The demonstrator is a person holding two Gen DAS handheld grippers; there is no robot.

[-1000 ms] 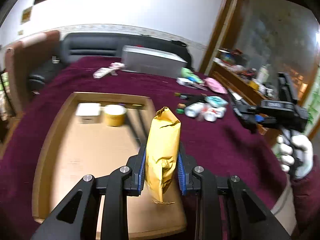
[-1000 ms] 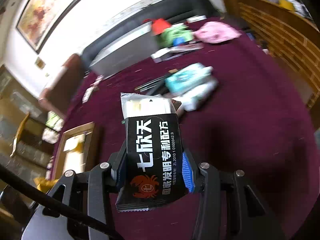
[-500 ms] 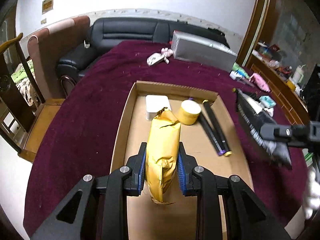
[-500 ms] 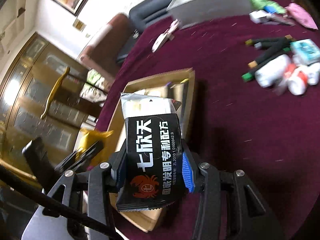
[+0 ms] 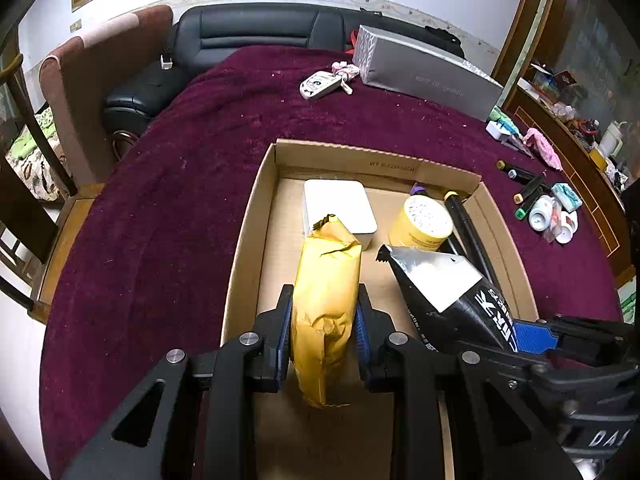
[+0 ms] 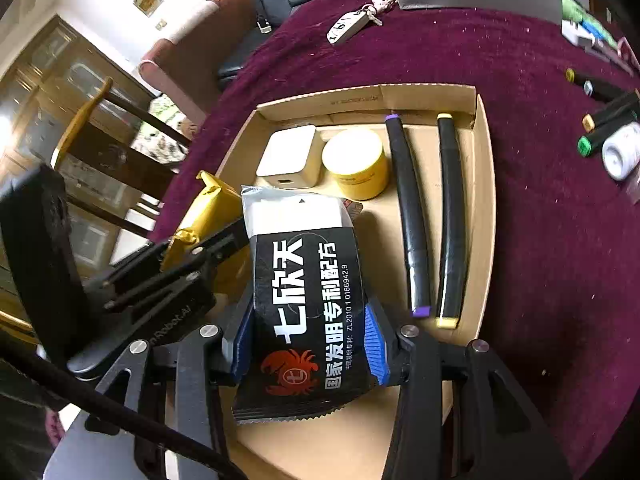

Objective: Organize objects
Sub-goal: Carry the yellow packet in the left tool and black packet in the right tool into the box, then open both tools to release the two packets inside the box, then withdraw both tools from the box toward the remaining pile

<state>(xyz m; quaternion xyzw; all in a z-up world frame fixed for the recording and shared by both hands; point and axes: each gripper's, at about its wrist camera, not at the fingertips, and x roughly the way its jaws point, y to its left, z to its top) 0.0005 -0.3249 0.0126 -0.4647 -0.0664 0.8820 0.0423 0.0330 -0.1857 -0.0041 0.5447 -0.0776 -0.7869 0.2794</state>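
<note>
Cardboard tray (image 5: 248,240) lies on the maroon tablecloth (image 5: 168,184), directly under both loaded grippers, its long axis running away from them. At its far end sit a white charger block (image 5: 340,210) and a yellow tape roll (image 5: 424,222) side by side, and two black markers (image 6: 428,216) lie lengthwise along the right wall. The near half of the floor is bare, and that is where the coming drops look aimed.

The left gripper (image 5: 324,330) is clamped on a gold foil packet (image 5: 326,300), held upright and lengthwise over the tray's left-centre, just short of the charger block. The right gripper (image 6: 306,334) is clamped on a black-and-silver sachet (image 6: 304,292), tilted, just beside the gold packet on its right and short of the tape roll. Both hang above the cardboard; neither packet is seen touching it.

Loose markers, small white bottles (image 5: 554,216) and a grey box (image 5: 424,72) remain outside the tray, well to its right and beyond.
</note>
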